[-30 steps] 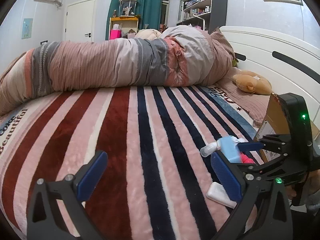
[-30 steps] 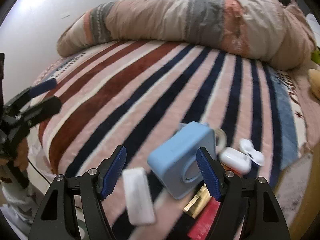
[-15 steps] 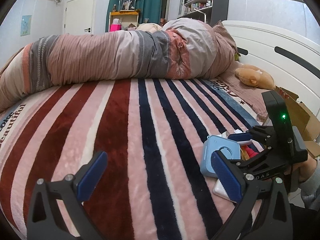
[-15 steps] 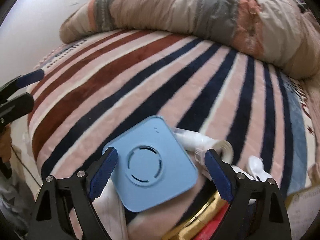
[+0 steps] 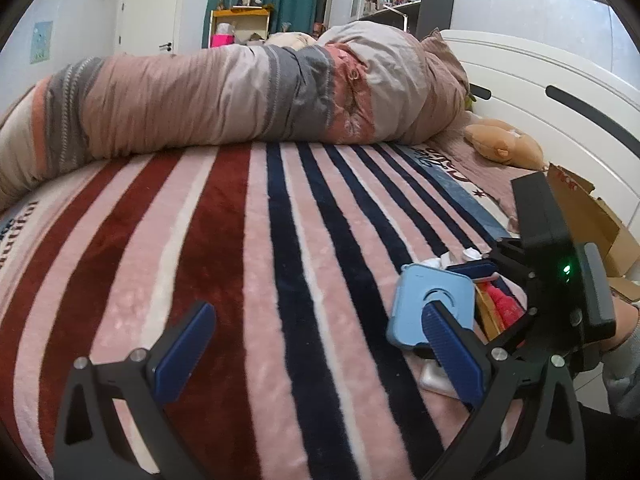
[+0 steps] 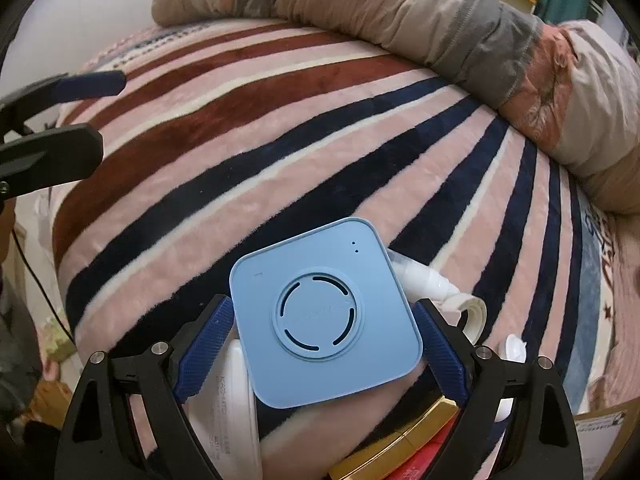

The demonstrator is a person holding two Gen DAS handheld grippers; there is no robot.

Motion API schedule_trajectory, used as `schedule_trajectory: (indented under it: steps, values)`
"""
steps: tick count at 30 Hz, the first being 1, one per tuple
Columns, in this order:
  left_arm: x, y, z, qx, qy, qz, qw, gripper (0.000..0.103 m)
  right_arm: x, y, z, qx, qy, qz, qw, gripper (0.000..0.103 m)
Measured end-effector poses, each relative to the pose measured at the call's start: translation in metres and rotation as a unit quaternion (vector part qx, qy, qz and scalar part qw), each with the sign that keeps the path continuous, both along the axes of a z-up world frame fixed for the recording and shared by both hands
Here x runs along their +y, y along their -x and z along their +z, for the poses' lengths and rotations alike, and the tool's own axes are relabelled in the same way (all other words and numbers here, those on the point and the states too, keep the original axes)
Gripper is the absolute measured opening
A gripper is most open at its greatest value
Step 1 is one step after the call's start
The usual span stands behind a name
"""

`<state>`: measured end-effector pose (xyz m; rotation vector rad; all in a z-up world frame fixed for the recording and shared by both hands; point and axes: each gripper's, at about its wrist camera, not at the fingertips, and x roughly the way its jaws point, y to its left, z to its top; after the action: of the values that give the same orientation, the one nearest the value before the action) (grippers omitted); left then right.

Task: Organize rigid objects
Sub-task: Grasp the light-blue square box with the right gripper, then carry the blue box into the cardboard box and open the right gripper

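Note:
A light blue square device (image 6: 326,316) with a round grille lies on the striped blanket, between the fingers of my right gripper (image 6: 322,344). The blue pads sit at its two sides, touching or nearly so. It also shows in the left wrist view (image 5: 434,308). Under and beside it lie a white flat case (image 6: 230,412), a white tube (image 6: 424,286), a tape roll (image 6: 474,314) and a gold and red box (image 6: 404,444). My left gripper (image 5: 316,350) is open and empty over the blanket, left of the pile.
A rolled quilt (image 5: 240,96) lies across the far side of the bed. A plush toy (image 5: 504,144) sits by the white headboard (image 5: 560,92). A cardboard box (image 5: 592,216) stands at the right edge of the bed.
My right gripper has moved down and forward over the blue device, which now lies flat between its fingers. The jaws have narrowed around it. The left gripper has hardly moved.

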<state>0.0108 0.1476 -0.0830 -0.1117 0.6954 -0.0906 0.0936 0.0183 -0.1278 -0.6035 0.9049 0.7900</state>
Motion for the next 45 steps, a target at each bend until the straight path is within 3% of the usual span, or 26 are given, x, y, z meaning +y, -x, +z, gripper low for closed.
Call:
schedule_trajectory:
  steps: [5, 9, 13, 16, 22, 25, 29, 33, 35, 39, 45]
  values:
    - [0.001, 0.000, 0.001, 0.001, 0.004, 0.003, 1.0000, 0.102, 0.011, -0.003, -0.011, -0.009, 0.035, 0.002, 0.999, 0.090]
    - [0.002, -0.003, -0.003, 0.016, 0.010, -0.005, 0.9998, 0.102, 0.004, 0.003, 0.002, -0.039, 0.006, -0.010, 0.999, 0.087]
    - [-0.006, -0.012, 0.005, 0.017, 0.063, -0.068, 0.9955, 0.102, -0.008, 0.018, 0.030, -0.068, -0.044, -0.009, 0.997, 0.087]
    - [-0.020, -0.024, 0.018, 0.022, 0.105, -0.124, 0.9865, 0.101, -0.015, 0.032, 0.053, -0.084, -0.077, -0.003, 0.993, 0.087]
    - [-0.060, -0.039, 0.052, 0.030, 0.188, -0.220, 0.9569, 0.073, -0.044, 0.064, 0.107, -0.130, -0.158, 0.002, 0.979, 0.087]
    - [-0.084, -0.036, 0.074, 0.024, 0.196, -0.247, 0.9488, 0.053, -0.063, 0.074, 0.127, -0.148, -0.178, -0.010, 0.973, 0.087]
    - [-0.126, -0.022, 0.113, -0.010, 0.153, -0.261, 0.9530, 0.052, -0.098, 0.081, 0.149, -0.159, -0.212, -0.031, 0.964, 0.087]
    - [-0.172, -0.022, 0.138, -0.022, 0.119, -0.282, 0.9519, 0.051, -0.144, 0.087, 0.168, -0.166, -0.238, -0.053, 0.956, 0.087]
    - [-0.200, -0.031, 0.144, -0.023, 0.101, -0.289, 0.9516, 0.043, -0.173, 0.084, 0.173, -0.158, -0.241, -0.077, 0.954, 0.086]
    - [-0.257, -0.045, 0.148, -0.023, 0.061, -0.326, 0.9431, 0.041, -0.223, 0.075, 0.171, -0.143, -0.250, -0.121, 0.950, 0.084]
    - [-0.326, -0.066, 0.129, 0.032, 0.035, -0.354, 0.9339, 0.040, -0.281, 0.053, 0.155, -0.092, -0.242, -0.183, 0.948, 0.083]
